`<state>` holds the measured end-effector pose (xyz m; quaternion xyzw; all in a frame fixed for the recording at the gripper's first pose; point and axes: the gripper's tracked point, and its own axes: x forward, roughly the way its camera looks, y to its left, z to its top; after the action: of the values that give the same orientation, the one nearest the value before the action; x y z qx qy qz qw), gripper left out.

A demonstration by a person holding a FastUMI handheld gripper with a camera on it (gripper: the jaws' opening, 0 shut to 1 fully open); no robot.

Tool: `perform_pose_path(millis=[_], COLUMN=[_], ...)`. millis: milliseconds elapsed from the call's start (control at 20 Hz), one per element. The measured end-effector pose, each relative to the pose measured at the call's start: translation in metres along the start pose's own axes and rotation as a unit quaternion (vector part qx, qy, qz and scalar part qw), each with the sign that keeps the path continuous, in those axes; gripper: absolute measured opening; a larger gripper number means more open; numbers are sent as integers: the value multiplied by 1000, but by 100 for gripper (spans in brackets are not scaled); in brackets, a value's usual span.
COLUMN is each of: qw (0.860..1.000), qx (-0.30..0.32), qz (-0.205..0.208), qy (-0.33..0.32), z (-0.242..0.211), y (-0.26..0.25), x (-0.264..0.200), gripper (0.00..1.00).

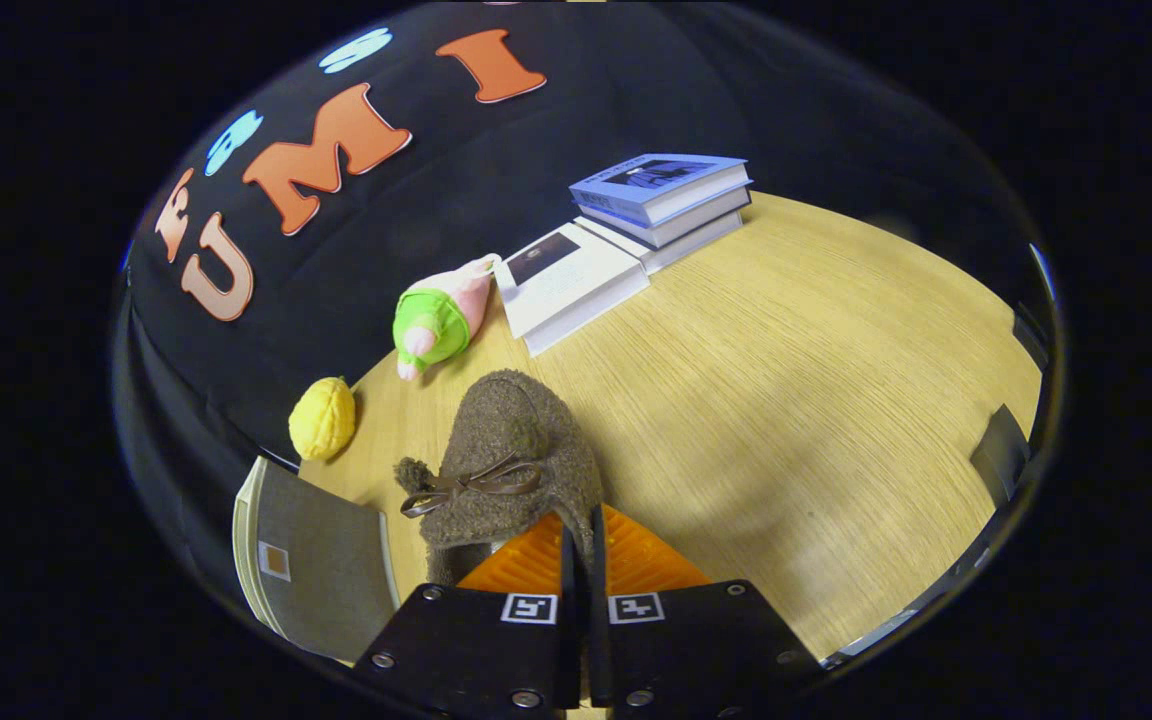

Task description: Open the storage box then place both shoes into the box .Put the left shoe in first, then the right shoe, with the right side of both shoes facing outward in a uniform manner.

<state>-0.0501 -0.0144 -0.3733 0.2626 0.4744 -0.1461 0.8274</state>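
Over the wooden tabletop [786, 380] your gripper [584, 545] has its jaws pinching the brown shoe's [511, 450] rim, lifted ready for boxing

Recording booth: wooden table [786, 380], stacked books [661, 195], plush toy [436, 320].

Fisheye camera riding on the claw [581, 560], looking forward and down along its fingers, close above the wooden counter [786, 400], facing the booth's black wall
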Motion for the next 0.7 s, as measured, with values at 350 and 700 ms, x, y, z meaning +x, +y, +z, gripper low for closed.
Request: perform_pose_path(millis=[350, 700], qw=[998, 991], qx=[-19, -55], qz=[50, 116], qy=[-12, -26], z=[5, -2], y=[83, 193], x=[-37, -76], gripper=[4, 4])
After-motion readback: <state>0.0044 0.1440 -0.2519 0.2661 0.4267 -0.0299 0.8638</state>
